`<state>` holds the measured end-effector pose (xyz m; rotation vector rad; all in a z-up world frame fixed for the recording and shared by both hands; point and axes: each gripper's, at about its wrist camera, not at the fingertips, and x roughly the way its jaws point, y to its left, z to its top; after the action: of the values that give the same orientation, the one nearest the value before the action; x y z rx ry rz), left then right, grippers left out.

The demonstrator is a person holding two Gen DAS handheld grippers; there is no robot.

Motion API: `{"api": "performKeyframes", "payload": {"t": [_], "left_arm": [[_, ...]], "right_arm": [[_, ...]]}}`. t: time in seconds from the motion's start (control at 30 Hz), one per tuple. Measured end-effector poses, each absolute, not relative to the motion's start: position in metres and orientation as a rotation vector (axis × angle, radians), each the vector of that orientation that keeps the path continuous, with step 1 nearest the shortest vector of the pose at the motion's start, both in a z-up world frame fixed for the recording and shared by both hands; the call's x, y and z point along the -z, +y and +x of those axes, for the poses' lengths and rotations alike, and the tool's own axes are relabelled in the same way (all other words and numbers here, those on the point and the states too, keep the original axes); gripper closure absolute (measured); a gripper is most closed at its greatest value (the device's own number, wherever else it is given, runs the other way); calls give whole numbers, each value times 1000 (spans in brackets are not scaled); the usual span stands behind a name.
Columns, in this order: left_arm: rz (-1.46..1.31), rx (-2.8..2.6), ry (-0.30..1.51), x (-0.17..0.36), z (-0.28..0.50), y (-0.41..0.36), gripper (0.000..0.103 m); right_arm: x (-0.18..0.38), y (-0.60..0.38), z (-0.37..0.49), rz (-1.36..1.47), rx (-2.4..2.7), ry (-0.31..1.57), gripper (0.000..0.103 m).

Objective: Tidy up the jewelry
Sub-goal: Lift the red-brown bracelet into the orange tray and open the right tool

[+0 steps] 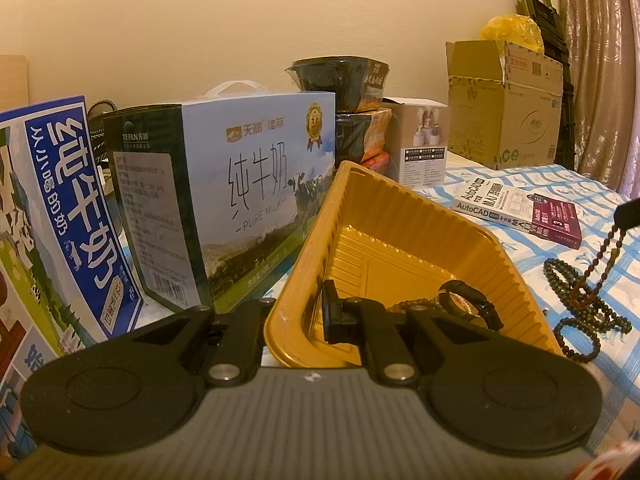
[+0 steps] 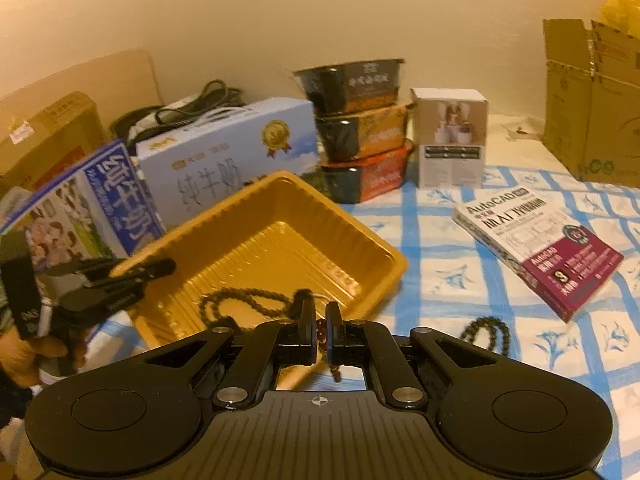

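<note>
A yellow plastic tray (image 1: 400,216) is tipped up at its near corner, with my left gripper (image 1: 300,316) shut on its rim. In the tray lie a black watch (image 1: 468,304) and a dark bead bracelet (image 2: 240,304). My right gripper (image 2: 320,332) is shut on a reddish-brown bead strand (image 2: 322,326), which hangs down over the cloth (image 1: 600,264) just right of the tray. A dark green bead necklace (image 1: 580,312) lies on the blue-checked cloth under it. In the right wrist view my left gripper (image 2: 156,272) shows at the tray's left rim, held by a hand.
Milk cartons (image 1: 240,184) stand behind and left of the tray. Stacked food bowls (image 2: 360,128), a small white box (image 2: 452,140) and a cardboard box (image 1: 504,104) line the back. An AutoCAD book (image 2: 536,248) lies on the cloth at right.
</note>
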<state>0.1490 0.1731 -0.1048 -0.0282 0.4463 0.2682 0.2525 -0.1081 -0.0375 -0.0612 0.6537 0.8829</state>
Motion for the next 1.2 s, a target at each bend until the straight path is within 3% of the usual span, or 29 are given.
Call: {"api": "performKeyframes", "payload": {"t": [0.43,1.07,1.13,1.2], "left_arm": [[-34,-269,445,103,148,171,93],[-35,-267,451,105,148,173,93],[-38,-267,451,105,148,174,93],[-44,-268,450,106,148,174,93]], "right_arm": [[11,-50,238,0,-1055,637,99],[21,27,264,58,-1020,614,98],[21,15,265,70,-995,615,95],[23,1,264,74,-960,633,83]]}}
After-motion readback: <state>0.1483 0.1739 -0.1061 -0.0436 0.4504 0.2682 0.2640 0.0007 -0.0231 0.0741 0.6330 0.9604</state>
